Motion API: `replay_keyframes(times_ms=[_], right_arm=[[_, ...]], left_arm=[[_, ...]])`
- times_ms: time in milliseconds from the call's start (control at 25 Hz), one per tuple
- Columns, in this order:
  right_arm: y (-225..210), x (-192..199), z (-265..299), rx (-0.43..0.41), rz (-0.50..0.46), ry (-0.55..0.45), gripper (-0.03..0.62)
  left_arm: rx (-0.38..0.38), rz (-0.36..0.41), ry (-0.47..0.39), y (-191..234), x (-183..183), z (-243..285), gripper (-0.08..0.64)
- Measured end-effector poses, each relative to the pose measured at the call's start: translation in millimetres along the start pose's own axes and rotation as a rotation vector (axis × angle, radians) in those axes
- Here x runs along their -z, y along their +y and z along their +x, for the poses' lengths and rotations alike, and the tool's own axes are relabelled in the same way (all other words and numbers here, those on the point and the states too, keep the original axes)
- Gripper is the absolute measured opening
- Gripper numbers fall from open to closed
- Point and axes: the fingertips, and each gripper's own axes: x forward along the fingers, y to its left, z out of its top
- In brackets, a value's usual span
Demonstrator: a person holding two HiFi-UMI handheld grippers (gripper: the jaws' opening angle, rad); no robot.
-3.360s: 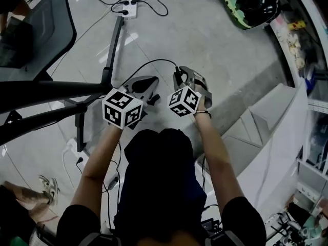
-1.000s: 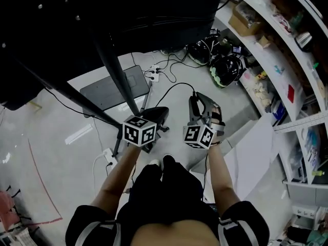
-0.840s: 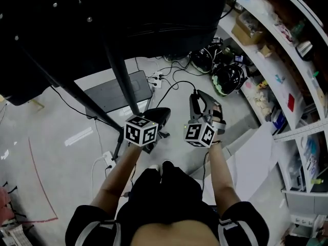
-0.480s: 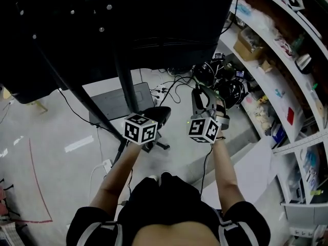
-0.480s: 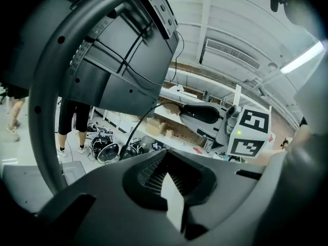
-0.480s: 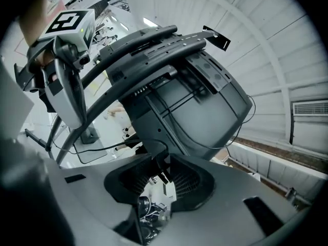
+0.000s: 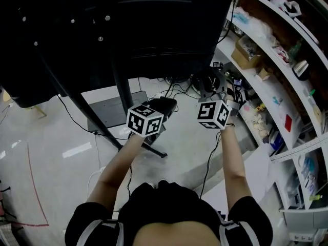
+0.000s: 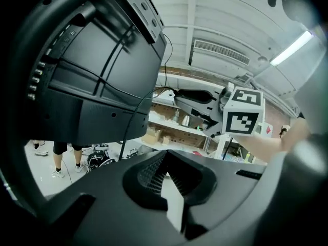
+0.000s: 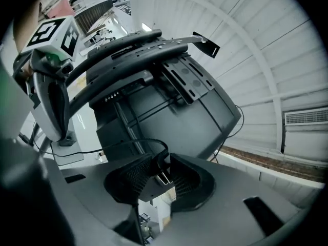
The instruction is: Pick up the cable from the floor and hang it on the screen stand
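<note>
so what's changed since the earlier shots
The left tool and right tool have both risen from near the floor to the back of the screen. The right tool still grips the cable by its plug. The left tool is open and empty. The cable is not yet hung.

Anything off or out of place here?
Nothing damaged or spilled. Only mess: loose cords tangled on the floor near the screen stand. The right tool grips the cable by its plug; it is not yet hung.
</note>
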Motion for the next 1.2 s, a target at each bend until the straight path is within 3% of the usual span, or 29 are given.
replay_keyframes(times_ms=[600, 1200], right_arm=[[-114, -36, 62, 0.105, -0.031, -0.080, 0.130], [-215, -112, 109, 0.166, -0.061, -0.179, 0.129]], left_arm=[[0.059, 0.205, -0.076, -1, -120, 49, 0.006], [0.051, 0.212, -0.115, -5, -199, 50, 0.006]])
